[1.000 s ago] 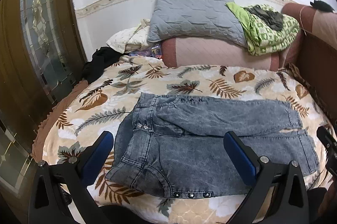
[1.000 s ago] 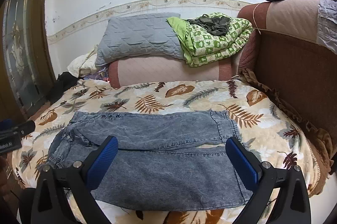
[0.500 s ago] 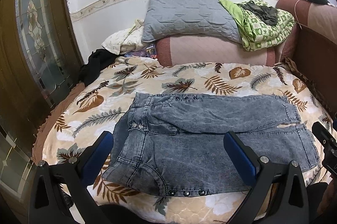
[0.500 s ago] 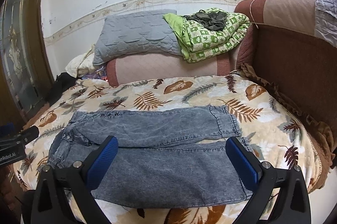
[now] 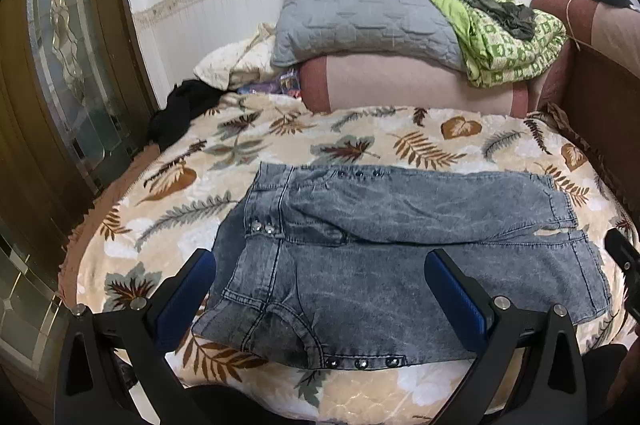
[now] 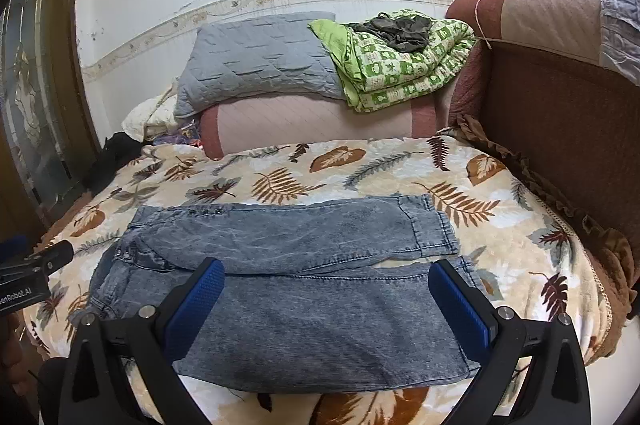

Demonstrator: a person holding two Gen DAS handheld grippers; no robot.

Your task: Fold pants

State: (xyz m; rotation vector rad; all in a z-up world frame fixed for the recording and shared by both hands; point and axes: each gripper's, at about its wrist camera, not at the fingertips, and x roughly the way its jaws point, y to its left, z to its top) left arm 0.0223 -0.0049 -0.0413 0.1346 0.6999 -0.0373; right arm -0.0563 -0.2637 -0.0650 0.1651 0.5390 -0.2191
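The left gripper [image 5: 320, 283] hangs above the near edge of the bed with its jaws spread wide and nothing between them; its blue pads [image 5: 456, 295] frame the waist end of the pants [image 5: 400, 249]. The right gripper [image 6: 326, 291] is likewise wide apart and empty, poised over the leg end of the same garment, and its black tip shows at the right margin of the left wrist view. The pants, grey-blue washed denim, lie flat along the near edge of the bed [image 5: 168, 185], waist toward the bed's left side and hems toward its right, one leg laid over the other so the upper leg sits a little farther back. A row of studs [image 5: 362, 363] runs along the near waist edge. The leaf-print cover [image 6: 500, 209] spreads under them. At the far edge of the bed a pink bolster [image 6: 312, 117] carries a grey quilted pillow [image 6: 260, 65] and a folded green blanket [image 6: 404, 61]. A brown padded headboard [image 6: 560, 105] rises along the right side.
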